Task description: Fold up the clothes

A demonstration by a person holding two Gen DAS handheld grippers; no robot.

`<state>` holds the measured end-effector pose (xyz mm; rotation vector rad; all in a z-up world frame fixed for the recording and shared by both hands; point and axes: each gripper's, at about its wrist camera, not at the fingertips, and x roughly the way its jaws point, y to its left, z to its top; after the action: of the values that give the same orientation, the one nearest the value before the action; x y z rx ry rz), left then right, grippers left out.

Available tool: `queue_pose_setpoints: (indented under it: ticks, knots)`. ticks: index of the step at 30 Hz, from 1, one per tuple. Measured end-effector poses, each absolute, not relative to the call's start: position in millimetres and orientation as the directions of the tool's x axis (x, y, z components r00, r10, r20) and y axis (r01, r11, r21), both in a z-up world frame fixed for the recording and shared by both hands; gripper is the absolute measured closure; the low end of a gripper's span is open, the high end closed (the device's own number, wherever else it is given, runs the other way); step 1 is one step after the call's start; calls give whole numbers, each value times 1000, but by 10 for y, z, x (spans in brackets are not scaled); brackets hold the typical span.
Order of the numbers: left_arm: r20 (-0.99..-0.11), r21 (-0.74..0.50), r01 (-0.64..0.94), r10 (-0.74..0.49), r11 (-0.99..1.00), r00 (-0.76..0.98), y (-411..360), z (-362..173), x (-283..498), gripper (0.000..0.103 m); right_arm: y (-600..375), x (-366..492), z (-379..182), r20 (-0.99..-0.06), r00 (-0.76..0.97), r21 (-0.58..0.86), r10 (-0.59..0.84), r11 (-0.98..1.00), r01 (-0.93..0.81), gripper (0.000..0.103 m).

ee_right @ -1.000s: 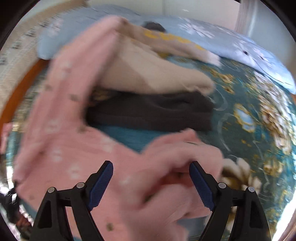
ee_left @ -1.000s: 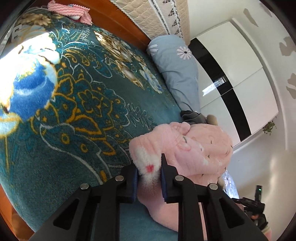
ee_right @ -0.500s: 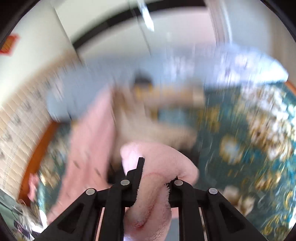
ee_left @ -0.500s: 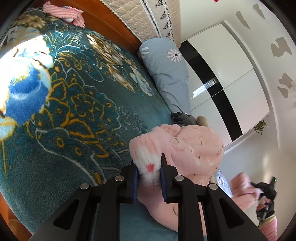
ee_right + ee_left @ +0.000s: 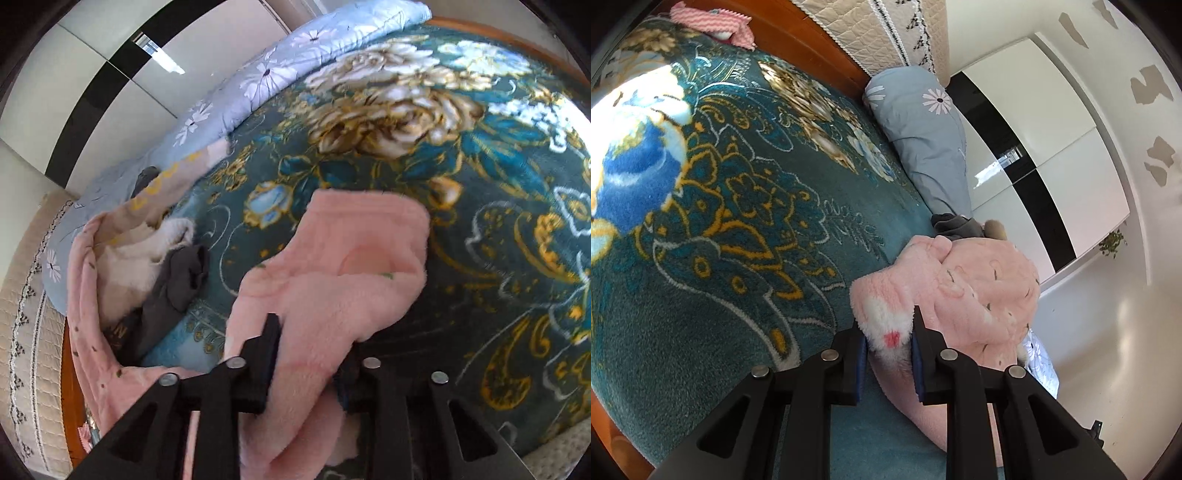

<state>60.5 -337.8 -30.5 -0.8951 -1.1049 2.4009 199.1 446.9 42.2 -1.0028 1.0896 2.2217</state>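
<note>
A pink fleece garment (image 5: 979,288) lies bunched on the teal flowered blanket (image 5: 738,221). My left gripper (image 5: 888,343) is shut on its fluffy edge, where a white patch bears a red mark. In the right wrist view another part of the pink fleece garment (image 5: 351,258) is stretched out over the blanket (image 5: 480,184). It runs back between the jaws of my right gripper (image 5: 308,354). Those jaws are opening, and thick cloth still fills the gap and hides the right pad.
A pile with a cream garment (image 5: 125,266) and a dark grey garment (image 5: 177,284) sits left of the fleece. A light blue daisy quilt (image 5: 258,74) lines the far bed edge. White wardrobe doors (image 5: 1034,129) and a wooden headboard (image 5: 812,40) stand beyond.
My right gripper went from wide open over the clothes to closed on pink fleece, then swung sideways and rolled, pulling the cloth out over the blanket. The left gripper kept its hold and place.
</note>
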Motion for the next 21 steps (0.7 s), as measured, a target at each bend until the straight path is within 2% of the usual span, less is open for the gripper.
queue_pose_setpoints:
  ticks: [3,9,10,12,15,19,21]
  knots:
    - [-399,-772,-46,540,-634,-741,-3381,-322,619,82,4662,2055,440,-749,-655,496,98,-573,-653,56]
    - [-400,-781,-34,541,-624,-740,-3387,-358,625,82,4949,2214,200,-748,-660,563,69,-462,-686,54]
    - [-404,-781,-27,538,-624,-740,-3387,-364,625,82,4986,2227,151,-748,-661,576,60,-436,-692,56]
    - [-408,-777,-19,527,-630,-745,-3381,-360,638,84,5059,2244,147,-735,-675,600,58,-407,-689,93]
    - [-417,-768,-8,510,-640,-752,-3367,-349,654,85,5095,2266,504,-679,-722,600,129,-470,-648,93]
    - [-435,-756,-1,504,-654,-746,-3318,-343,648,85,5068,2423,1226,-517,-806,556,288,-603,-572,94]
    - [-446,-747,2,500,-665,-742,-3292,-331,642,85,5079,2349,1253,-568,-748,473,344,-607,-638,94]
